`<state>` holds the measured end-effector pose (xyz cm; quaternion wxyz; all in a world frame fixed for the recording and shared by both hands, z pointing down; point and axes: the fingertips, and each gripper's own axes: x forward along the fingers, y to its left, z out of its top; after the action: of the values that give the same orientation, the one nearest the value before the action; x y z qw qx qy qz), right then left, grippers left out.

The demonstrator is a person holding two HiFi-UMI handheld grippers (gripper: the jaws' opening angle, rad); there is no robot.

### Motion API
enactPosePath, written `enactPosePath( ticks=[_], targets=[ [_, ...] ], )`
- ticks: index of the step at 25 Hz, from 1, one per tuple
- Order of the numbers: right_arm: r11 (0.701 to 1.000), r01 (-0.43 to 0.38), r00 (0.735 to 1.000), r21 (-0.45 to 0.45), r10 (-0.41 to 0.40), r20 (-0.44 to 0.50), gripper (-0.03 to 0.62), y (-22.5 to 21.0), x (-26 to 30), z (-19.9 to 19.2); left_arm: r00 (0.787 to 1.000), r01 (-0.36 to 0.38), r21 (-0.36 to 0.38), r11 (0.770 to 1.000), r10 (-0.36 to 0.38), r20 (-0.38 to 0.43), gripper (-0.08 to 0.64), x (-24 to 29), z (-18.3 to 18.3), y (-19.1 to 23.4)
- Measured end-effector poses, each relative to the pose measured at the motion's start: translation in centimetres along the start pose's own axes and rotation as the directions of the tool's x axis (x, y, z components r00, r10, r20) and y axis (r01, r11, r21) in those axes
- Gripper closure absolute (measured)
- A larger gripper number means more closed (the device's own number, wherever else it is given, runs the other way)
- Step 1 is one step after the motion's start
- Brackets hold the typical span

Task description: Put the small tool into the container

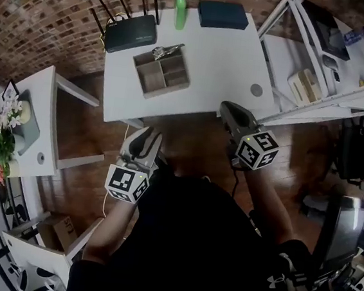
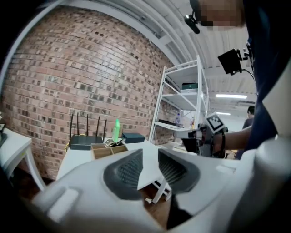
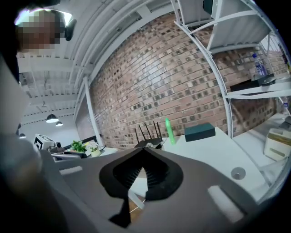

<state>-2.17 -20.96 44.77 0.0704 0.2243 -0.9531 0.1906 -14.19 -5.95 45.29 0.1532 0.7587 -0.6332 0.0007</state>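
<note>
Small tool [image 1: 166,51] lies in container [image 1: 167,90], 12 o'clock compartment; placing looks done, no further move needed. Left gripper [image 2: 150,154] jaws apart, empty; right gripper [image 3: 143,157] jaws closed, empty.

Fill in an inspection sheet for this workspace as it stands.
Surface: white table, mostly bare.
Job's things: wooden divided container toward the table's back; small metal tool lies at its far end, on the rim or inside cannot be told.
Clutter: black router, green bottle and dark box along the back edge.
Grippers: left gripper jaws apart, nothing between them; right gripper jaws together, empty. Both are at the table's near edge.
Cables: one thin pale lead on the floor by the table.
Surroundings: brick wall, white shelf rack, side table with flowers.
</note>
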Motion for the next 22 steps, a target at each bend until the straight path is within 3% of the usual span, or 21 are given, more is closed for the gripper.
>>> enactPosePath(
  ticks=[4, 9, 16, 22],
  targets=[
    [0.999, -0.041, 0.999, 0.0, 0.041, 0.003, 0.583, 0.7, -6.2, -2.2, 1.0, -0.011, -0.015, 1.0, 0.011, 0.019, 0.466, 0.0, -0.8, -7.5],
    [0.999, -0.019, 1.0, 0.048, 0.019, -0.013, 0.583, -1.3, -13.5, -5.3, 1.0, 0.001, -0.016, 1.0, -0.002, -0.016, 0.466, -1.2, -3.2, -15.7],
    [0.999, 0.024, 1.0, 0.033, -0.024, -0.006, 0.583, -1.2, -17.3, -6.9, 0.999, -0.032, 0.002, 0.999, 0.032, -0.032, 0.466, -4.3, -2.8, -17.6],
    [0.997, 0.076, 0.997, 0.011, -0.076, 0.021, 0.583, 0.6, -19.2, -6.1, 0.998, 0.055, 0.03, 0.998, -0.054, -0.037, 0.466, -4.7, -2.4, -19.3]
  ],
)
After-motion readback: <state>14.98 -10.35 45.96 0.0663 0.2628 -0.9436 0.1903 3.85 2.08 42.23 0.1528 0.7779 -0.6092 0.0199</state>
